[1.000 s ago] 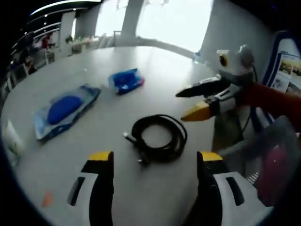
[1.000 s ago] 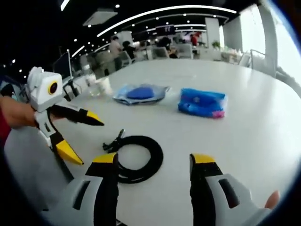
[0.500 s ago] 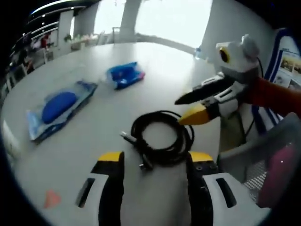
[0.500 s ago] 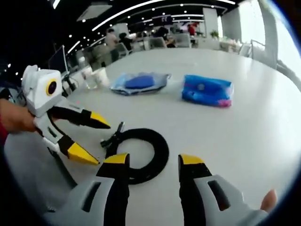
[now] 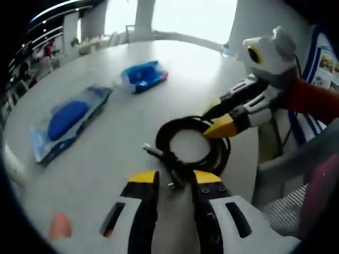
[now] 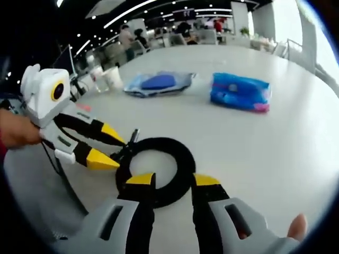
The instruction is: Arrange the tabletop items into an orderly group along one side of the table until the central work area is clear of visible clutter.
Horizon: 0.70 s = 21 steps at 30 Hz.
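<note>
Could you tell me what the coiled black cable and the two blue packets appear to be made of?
The coiled black cable looks like matte rubber or plastic sheathing, dull and bending smoothly. The flat packet with a dark blue oval and the smaller bright blue packet look like glossy plastic film, crinkled with highlights.

No text, label, brand or number can be read anywhere. The blue packet (image 6: 241,91) and the clear pouch with a blue item (image 6: 157,83) on the white surface (image 6: 275,143) carry printing too blurred to make out. A poster (image 5: 326,66) with small pictures stands at the right edge of the left gripper view; its lettering is too small to read.
</note>
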Motion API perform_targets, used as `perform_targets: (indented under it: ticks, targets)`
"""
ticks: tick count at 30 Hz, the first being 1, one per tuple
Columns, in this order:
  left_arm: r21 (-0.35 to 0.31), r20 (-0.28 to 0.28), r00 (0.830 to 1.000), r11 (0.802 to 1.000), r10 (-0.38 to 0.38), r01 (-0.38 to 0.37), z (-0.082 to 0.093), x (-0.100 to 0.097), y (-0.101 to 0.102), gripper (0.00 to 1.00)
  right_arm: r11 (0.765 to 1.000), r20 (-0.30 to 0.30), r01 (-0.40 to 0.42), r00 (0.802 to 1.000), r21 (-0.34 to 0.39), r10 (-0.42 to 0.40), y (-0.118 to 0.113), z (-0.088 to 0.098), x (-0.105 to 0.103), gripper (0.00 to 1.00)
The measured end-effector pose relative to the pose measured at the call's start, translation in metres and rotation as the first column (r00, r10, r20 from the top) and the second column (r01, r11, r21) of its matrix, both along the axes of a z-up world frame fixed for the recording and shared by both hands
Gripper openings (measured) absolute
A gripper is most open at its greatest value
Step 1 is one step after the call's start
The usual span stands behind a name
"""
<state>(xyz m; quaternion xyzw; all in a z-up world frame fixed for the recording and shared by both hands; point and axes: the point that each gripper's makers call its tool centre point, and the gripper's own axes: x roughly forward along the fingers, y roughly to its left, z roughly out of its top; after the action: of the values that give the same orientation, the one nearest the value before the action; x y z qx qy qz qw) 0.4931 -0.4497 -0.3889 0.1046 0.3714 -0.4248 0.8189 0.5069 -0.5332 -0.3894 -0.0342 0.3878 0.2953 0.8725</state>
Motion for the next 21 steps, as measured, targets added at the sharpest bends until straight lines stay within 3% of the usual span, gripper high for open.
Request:
perform_targets:
  ticks: [5,14,21]
  targets:
    - [0.015,0.012,1.0,1.0,-0.019,0.018,-0.0011,-0.0002,-0.0011,0.15,1.0,-0.007,0.0,1.0,-0.002,0.0,-0.0015,-0.0007,0.001,0.23]
    - [-0.017,-0.068,0.997,0.999,0.037,-0.039,-0.0048,-0.0004,-0.0006,0.13,1.0,-0.017,0.01,1.0,-0.024,-0.01,-0.0057,-0.0034,0.0025,0.15]
    - [-0.014,-0.069,0.997,0.999,0.039,-0.04,-0.0041,0.0,-0.0023,0.1,0.998,-0.047,0.05,0.998,-0.024,-0.051,-0.0093,-0.0035,0.0047,0.1]
